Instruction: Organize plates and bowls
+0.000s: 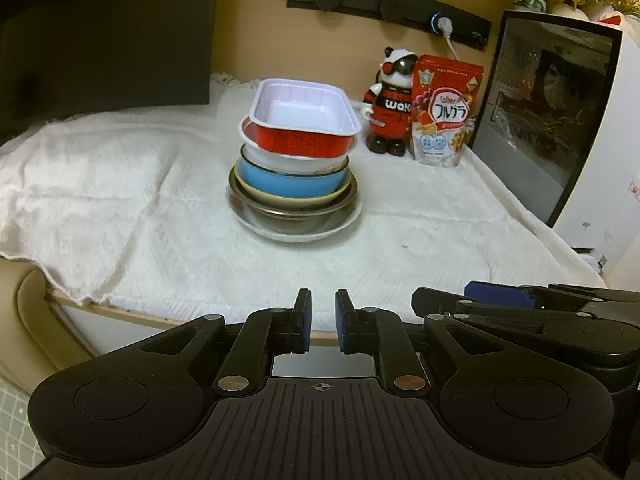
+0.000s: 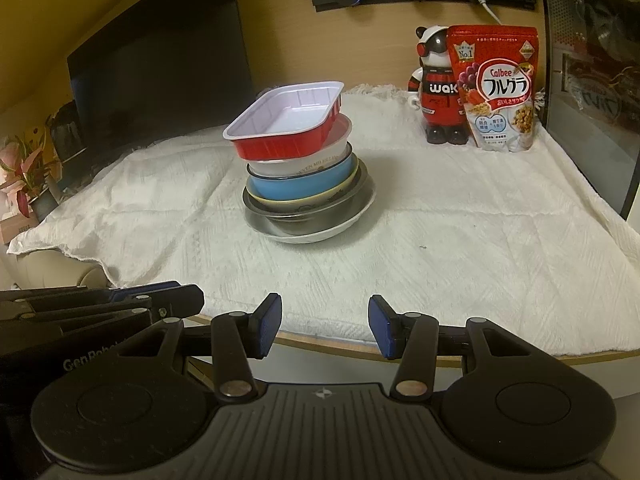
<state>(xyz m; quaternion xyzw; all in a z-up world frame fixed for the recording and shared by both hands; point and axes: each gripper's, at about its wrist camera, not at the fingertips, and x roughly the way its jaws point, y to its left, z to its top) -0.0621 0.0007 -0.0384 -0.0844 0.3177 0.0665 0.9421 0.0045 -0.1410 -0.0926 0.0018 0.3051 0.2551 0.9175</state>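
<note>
One stack of dishes stands mid-table on the white cloth (image 1: 160,208). Top down: a red tray with a white inside (image 1: 304,116) (image 2: 288,120), tilted, a white bowl (image 1: 296,162), a blue bowl (image 1: 288,182) (image 2: 296,188), a yellow-rimmed bowl, a steel bowl (image 1: 296,216) (image 2: 304,220) and a white plate (image 1: 296,234) (image 2: 320,237). My left gripper (image 1: 322,300) is at the table's near edge, shut with only a slit between its pads, holding nothing. My right gripper (image 2: 324,304) hovers beside it, open and empty. Both are well short of the stack.
A red-and-black toy figure (image 1: 390,108) and a red cereal bag (image 1: 444,112) (image 2: 496,88) stand at the back right. A dark-doored appliance (image 1: 552,112) bounds the right side, a black screen (image 1: 108,40) the back left. Potted flowers (image 2: 24,176) sit off the left edge.
</note>
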